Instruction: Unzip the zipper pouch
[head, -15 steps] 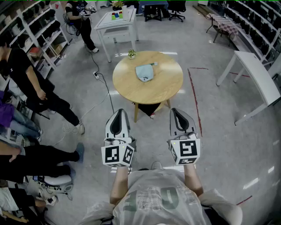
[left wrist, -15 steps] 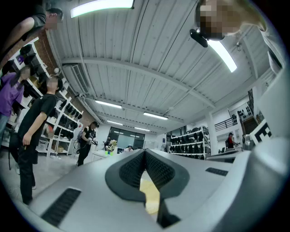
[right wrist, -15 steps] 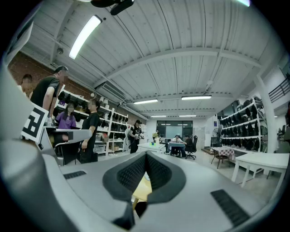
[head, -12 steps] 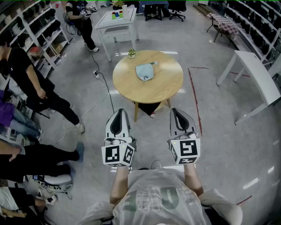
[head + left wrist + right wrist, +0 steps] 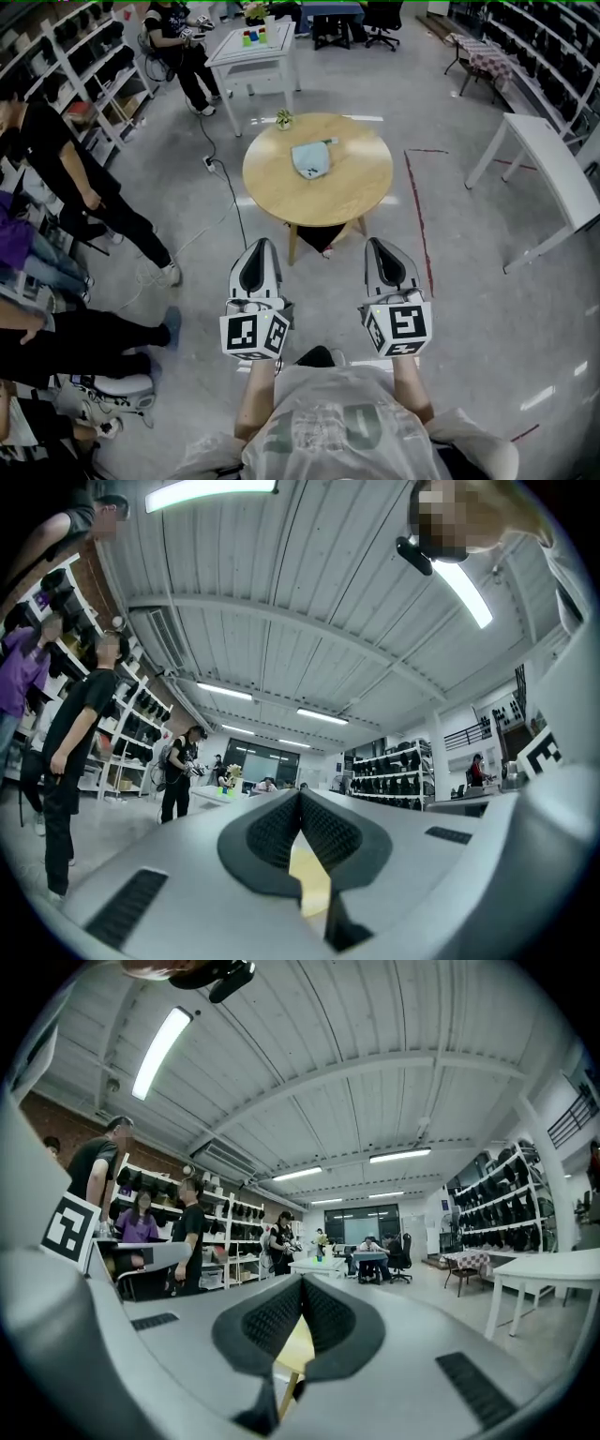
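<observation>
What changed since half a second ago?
A dark shoe has appeared between the left gripper and right gripper, and the round table sits slightly lower in the head view: the person seems to step forward. Nothing grasped or released. Both grippers stay shut and empty; the zipper pouch lies untouched.

The round table [image 5: 361, 192] stands ahead, mid-floor. The pouch [image 5: 309, 157] lies on it, left of centre and toward the far side. A plant [image 5: 283, 117] sits at the table's far left edge. The left gripper [image 5: 260, 244] and right gripper [image 5: 380, 244] are side by side on the table's near side, apart from each other and well short of the pouch. Behind the round table, to the left, is a white table [image 5: 274, 45] with cups [image 5: 250, 37] on it; a person [image 5: 183, 47] stands just left of it. A cable [image 5: 228, 202] runs along the floor left of the round table. A long table [image 5: 553, 164] stands to the right. More people [image 5: 56, 178] line the left side, before shelves [image 5: 66, 56]. Chairs [image 5: 380, 14] stand at the far back.
</observation>
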The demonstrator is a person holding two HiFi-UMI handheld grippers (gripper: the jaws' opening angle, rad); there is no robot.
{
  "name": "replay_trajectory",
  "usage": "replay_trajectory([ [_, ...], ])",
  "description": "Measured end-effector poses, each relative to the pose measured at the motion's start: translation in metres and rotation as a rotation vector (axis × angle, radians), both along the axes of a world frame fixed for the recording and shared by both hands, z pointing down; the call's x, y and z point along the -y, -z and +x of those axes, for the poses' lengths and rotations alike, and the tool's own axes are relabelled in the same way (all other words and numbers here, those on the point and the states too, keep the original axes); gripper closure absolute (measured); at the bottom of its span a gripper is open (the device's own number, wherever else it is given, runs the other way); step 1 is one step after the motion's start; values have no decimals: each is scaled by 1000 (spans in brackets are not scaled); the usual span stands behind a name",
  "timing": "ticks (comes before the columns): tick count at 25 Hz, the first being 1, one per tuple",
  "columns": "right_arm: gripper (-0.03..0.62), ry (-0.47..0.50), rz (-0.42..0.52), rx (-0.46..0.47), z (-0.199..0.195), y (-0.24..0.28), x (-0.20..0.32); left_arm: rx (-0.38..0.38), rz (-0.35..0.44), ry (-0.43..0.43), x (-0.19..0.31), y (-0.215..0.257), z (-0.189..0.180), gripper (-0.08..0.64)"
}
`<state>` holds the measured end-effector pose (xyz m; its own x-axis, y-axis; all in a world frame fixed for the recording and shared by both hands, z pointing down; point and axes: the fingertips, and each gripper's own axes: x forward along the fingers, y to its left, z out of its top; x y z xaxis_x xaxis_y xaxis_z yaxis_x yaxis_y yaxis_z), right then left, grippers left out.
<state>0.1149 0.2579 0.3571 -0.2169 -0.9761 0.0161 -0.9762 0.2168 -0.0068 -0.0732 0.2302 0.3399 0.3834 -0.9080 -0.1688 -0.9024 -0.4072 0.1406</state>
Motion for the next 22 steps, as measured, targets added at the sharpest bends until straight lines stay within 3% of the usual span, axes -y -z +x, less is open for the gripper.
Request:
replay_trajectory([
  [10,563,28,-60,-34,-8,-30,8,-16,-22,2,19,-19,-1,532],
  [22,563,-5,-31,-91,8,-17,98,-47,26,-64,120,-3,24,532],
])
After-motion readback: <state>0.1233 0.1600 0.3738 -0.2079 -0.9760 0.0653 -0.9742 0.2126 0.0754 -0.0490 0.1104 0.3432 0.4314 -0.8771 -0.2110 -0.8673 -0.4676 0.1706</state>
